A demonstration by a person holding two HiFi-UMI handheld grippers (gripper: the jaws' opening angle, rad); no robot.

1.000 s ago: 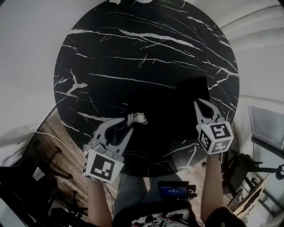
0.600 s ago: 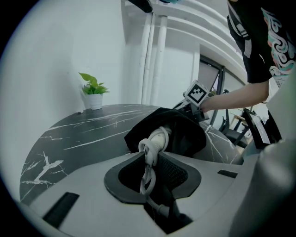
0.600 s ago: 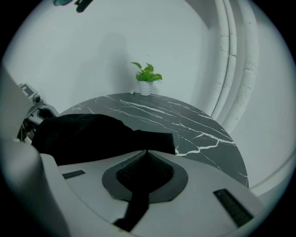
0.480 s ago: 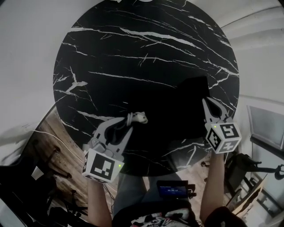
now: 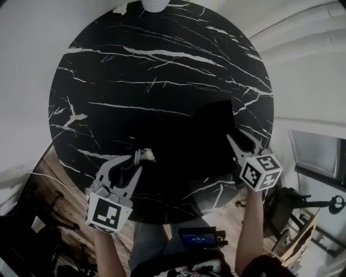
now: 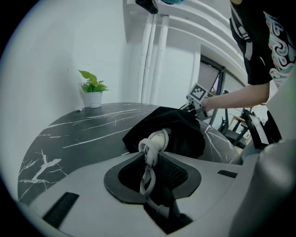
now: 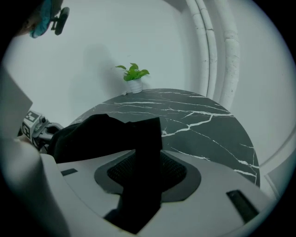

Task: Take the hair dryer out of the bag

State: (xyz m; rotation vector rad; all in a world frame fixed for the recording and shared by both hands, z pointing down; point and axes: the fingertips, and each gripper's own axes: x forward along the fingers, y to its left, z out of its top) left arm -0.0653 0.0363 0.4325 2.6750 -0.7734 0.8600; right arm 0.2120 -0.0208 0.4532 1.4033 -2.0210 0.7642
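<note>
A black cloth bag [image 5: 211, 130] lies crumpled on the round black marble table [image 5: 135, 70], near its front right. The hair dryer itself is hidden. A knotted white cord [image 5: 145, 156] comes out of the bag's left end. My left gripper [image 5: 136, 162] is shut on this cord [image 6: 155, 143], with some black fabric beside it. At the bag's right edge, my right gripper [image 5: 237, 136] has its jaws opening. A flap of the bag [image 7: 145, 139] still lies between the parted pads of the right gripper [image 7: 145, 169].
A small potted plant [image 7: 134, 78] stands at the table's far edge, its white pot [image 5: 154, 4] at the top of the head view. A device with a lit screen [image 5: 197, 238] hangs at the person's waist. Stands and furniture [image 5: 308, 205] crowd the floor at right.
The right gripper slid a little to the right along the bag's edge and its jaws have parted. The left gripper kept its hold on the cord and stayed put.
</note>
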